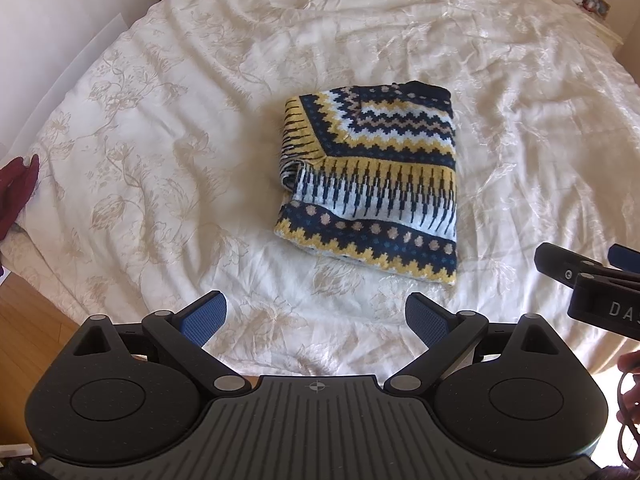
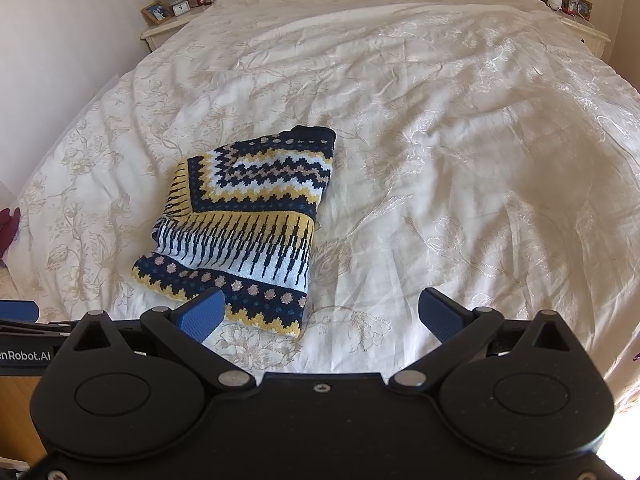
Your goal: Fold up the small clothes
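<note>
One folded knit sweater (image 1: 370, 184), patterned in navy, yellow, pale blue and tan zigzags and dots, lay flat on the cream floral bedspread (image 1: 160, 184) toward the foot of the bed, a single compact bundle with nothing on top of it. Two handheld grippers hovered above the near edge of the bed, both clear of the garment. The left gripper (image 1: 316, 316) had its blue-padded fingers spread wide apart and held nothing; the right gripper (image 2: 320, 314) was likewise spread, empty, its left finger pad (image 2: 202, 314) overlapping the sweater's near hem in the right wrist view. One dark red cloth (image 1: 16, 192) lay at the bed's left edge. Two nightstands flanked the headboard, the left one (image 2: 168, 26) carrying a lamp and a framed photo.
</note>
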`<state>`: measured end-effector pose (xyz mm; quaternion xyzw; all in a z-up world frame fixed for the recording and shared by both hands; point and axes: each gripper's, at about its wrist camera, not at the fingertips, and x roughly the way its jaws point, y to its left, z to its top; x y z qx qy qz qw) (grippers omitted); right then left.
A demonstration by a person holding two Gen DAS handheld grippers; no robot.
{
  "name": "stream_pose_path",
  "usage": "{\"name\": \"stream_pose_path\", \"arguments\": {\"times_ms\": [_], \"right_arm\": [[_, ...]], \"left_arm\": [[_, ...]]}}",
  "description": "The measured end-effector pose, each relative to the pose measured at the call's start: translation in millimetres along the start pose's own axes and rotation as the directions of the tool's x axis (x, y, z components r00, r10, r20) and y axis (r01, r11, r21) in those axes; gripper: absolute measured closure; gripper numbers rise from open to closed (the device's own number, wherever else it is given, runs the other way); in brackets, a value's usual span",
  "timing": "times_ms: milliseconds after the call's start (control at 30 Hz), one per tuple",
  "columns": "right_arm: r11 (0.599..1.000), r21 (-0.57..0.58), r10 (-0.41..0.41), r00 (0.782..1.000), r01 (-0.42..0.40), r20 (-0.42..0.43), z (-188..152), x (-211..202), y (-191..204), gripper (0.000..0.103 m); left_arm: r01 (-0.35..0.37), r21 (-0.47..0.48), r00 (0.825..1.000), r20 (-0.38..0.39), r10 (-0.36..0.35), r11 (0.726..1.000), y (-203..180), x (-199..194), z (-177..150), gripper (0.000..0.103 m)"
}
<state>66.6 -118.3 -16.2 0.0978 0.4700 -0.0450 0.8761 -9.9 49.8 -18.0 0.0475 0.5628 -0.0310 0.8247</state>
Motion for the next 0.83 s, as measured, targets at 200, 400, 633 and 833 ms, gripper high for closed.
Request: {"name": "stream_pose_path", "arguments": {"times_ms": [200,400,633,833], "right_arm": [[1.000,-0.001,0.000,1.000,0.000,0.001,0.5,0.0,1.3,0.001],[1.000,-0.002,0.002,1.000,-0.002,0.001,0.5,0.0,2.8,0.001],[1.000,-0.002,0.004,1.000,-0.004,0.000,0.5,0.3,4.1,0.001],[1.000,-0.002,0.005,1.000,-0.005,0.000,0.1,1.1,3.8,0.001]], "left_arm": [[0.000,0.000,1.000,0.000,0.000,1.000,0.4,0.0,0.1,0.006],[-0.002,-0.006,1.000,0.003,0.002,1.000,2.4,0.0,-0.8,0.006],[-0.014,-0.008,1.000,0.006,0.014,1.000,2.9,-0.2,-1.6,0.006],[-0.014,-0.010,1.000,0.004,0.014,1.000,1.5,-0.4,-1.6,0.006]]}}
